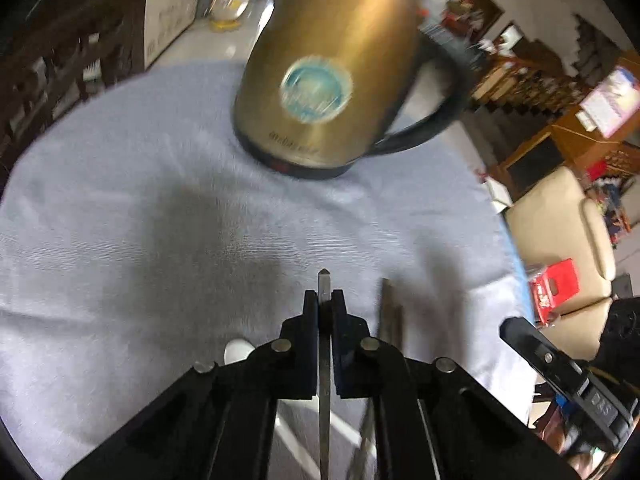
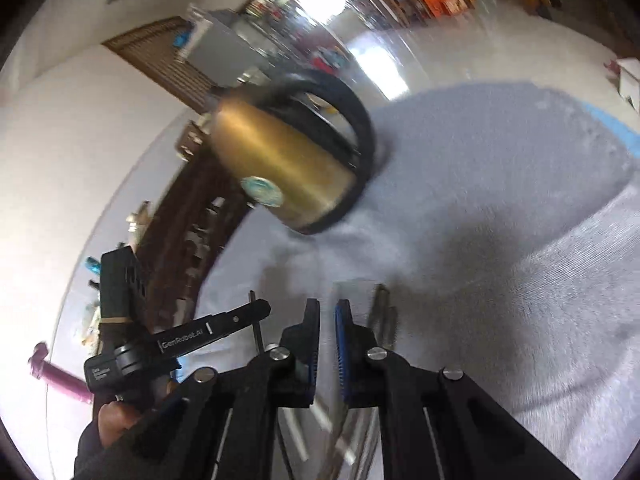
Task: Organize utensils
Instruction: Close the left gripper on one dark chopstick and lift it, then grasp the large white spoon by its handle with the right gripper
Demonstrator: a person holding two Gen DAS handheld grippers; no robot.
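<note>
One thin metal utensil [image 1: 324, 300] is pinched between the pads of the left gripper [image 1: 325, 298]; its pointed tip pokes out just past the fingertips, and its lower length runs down out of the picture, so its kind cannot be told. Just right of it a second, blurred utensil [image 1: 390, 312] stands over the grey cloth [image 1: 120, 240]. In the right wrist view the right gripper [image 2: 328, 312] has its jaws nearly together with a narrow gap; smeared metal utensils [image 2: 382, 312] lie just beyond and below, and whether the pads hold one is unclear. Far across the cloth stands a gold kettle [image 1: 332, 80] with a black handle. A hand [image 2: 116, 420] grips the left tool at the near left edge.
</note>
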